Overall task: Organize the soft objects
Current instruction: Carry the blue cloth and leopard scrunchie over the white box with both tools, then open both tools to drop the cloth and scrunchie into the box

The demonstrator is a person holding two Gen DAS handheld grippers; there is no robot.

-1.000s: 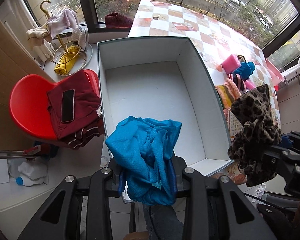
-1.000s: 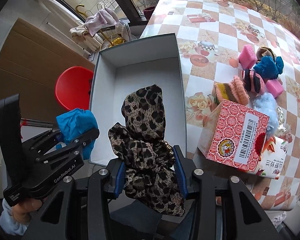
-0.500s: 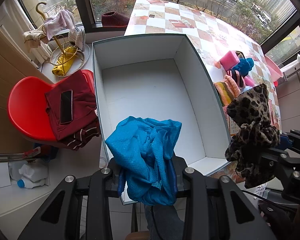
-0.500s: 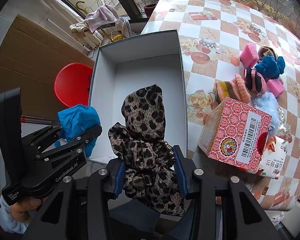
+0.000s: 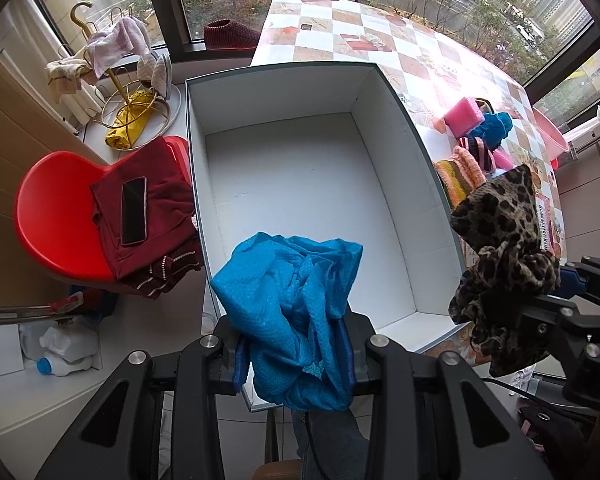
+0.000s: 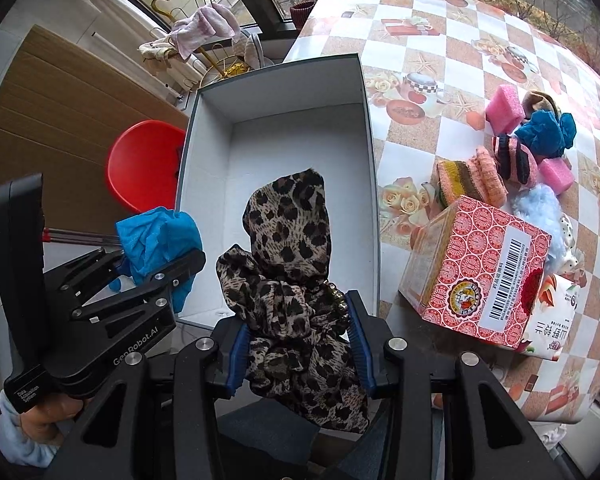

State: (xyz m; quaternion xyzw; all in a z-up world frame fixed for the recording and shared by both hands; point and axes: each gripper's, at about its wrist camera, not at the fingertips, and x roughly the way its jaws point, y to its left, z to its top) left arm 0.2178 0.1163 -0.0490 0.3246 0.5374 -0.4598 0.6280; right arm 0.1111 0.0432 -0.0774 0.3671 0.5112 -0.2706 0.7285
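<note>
Left wrist view shows the left gripper [image 5: 296,364] clamped on a blue cloth [image 5: 290,300] and the right gripper [image 6: 298,344] on a leopard scarf [image 6: 290,264], both above the near end of the empty white box [image 5: 300,184], while more soft items [image 6: 516,160] wait on the bench [image 6: 440,60] far right.

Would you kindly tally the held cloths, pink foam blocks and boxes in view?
Held cloths: 2, blue cloth and leopard cloth
Pink foam blocks: 2
Boxes: 2, white box and red box
Total: 6

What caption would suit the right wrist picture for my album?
Right tongs grip a leopard-print cloth over an empty white box; left tongs hold a blue cloth.
</note>
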